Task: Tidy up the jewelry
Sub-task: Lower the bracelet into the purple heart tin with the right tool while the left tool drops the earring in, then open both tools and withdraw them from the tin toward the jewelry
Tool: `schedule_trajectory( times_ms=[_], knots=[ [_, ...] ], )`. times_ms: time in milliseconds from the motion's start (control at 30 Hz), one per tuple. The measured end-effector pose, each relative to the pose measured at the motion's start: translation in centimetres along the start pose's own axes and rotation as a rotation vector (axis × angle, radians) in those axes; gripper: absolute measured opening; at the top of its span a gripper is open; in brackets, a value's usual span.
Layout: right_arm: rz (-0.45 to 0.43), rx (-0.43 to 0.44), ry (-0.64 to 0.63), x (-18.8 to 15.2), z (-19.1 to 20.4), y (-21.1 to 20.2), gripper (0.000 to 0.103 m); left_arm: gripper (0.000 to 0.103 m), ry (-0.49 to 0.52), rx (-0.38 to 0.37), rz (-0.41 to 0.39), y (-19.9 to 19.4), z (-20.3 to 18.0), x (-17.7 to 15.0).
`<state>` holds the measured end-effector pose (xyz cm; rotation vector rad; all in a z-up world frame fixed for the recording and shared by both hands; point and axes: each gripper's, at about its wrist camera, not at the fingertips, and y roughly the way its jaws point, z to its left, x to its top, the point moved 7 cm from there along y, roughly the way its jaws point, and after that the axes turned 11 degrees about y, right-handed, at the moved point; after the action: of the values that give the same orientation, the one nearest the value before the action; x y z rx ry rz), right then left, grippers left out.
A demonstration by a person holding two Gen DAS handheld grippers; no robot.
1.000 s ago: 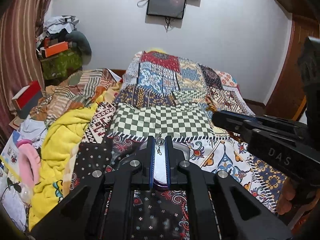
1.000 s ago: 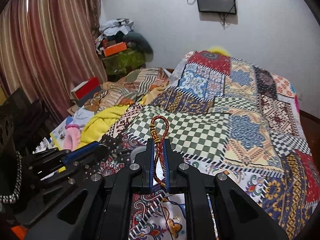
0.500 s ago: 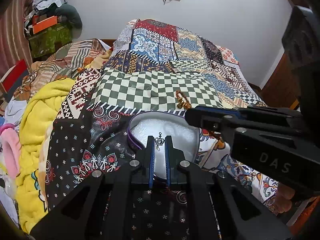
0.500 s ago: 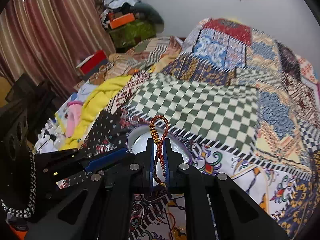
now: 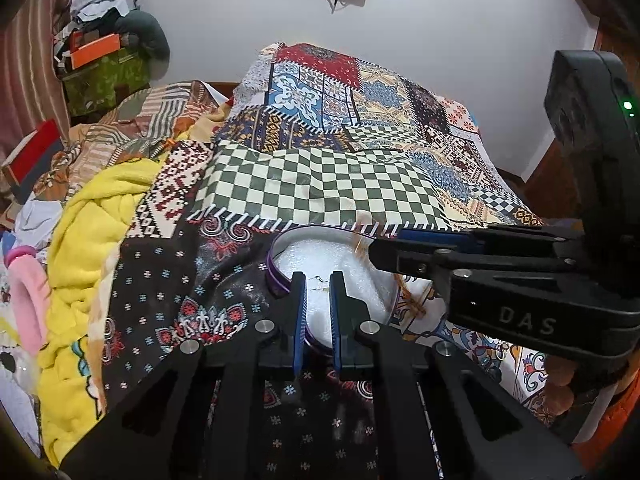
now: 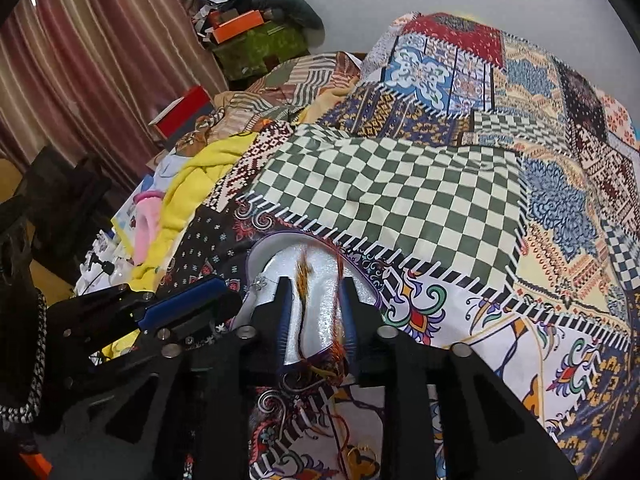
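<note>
Tongs parted on both sides: the right tongs [image 6: 314,304] straddle a red-and-gold braided bracelet [image 6: 304,280], blurred, strung lengthwise between them over the foam-lined round box [image 6: 264,248] on the bed; the left tongs [image 5: 318,284] gape above a small silver charm [image 5: 320,280] in that box.

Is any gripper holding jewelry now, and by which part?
Apparently nothing. The left gripper and right gripper are both open; the small charm lies in the round box, and the blurred bracelet sits loose between the right fingers.
</note>
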<state>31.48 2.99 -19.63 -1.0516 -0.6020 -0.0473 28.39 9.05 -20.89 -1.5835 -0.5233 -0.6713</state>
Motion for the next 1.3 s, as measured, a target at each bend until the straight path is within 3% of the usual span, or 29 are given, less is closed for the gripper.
schedule_trajectory(
  times_ms=[100,333,467,733,1033,1300],
  knots=[
    [-0.031,-0.015,-0.019,0.1,0.5,-1.2,0.033,0.008,-0.004,0.008,-0.010,-1.0,0.1,0.1],
    [-0.131,-0.059,-0.033,0.6,1.1,-5.6,0.034,0.018,-0.003,0.037,-0.056,-4.4,0.1,1.0],
    [-0.195,-0.113,-0.049,0.4,0.8,-8.5,0.034,0.034,0.004,0.045,-0.090,-6.4,-0.4,1.5],
    [-0.284,-0.182,-0.023,-1.3,-1.6,-14.0,0.041,0.045,0.036,0.041,-0.124,-9.3,-2.8,1.9],
    [-0.306,-0.256,0.056,-3.6,-6.3,-17.2,0.042,0.049,0.089,0.010,-0.090,-9.2,-5.9,0.8],
    [-0.268,-0.313,0.121,-6.5,-10.4,-17.8,0.042,0.049,0.118,-0.042,-0.014,-6.6,-8.6,-1.0]
  ],
)
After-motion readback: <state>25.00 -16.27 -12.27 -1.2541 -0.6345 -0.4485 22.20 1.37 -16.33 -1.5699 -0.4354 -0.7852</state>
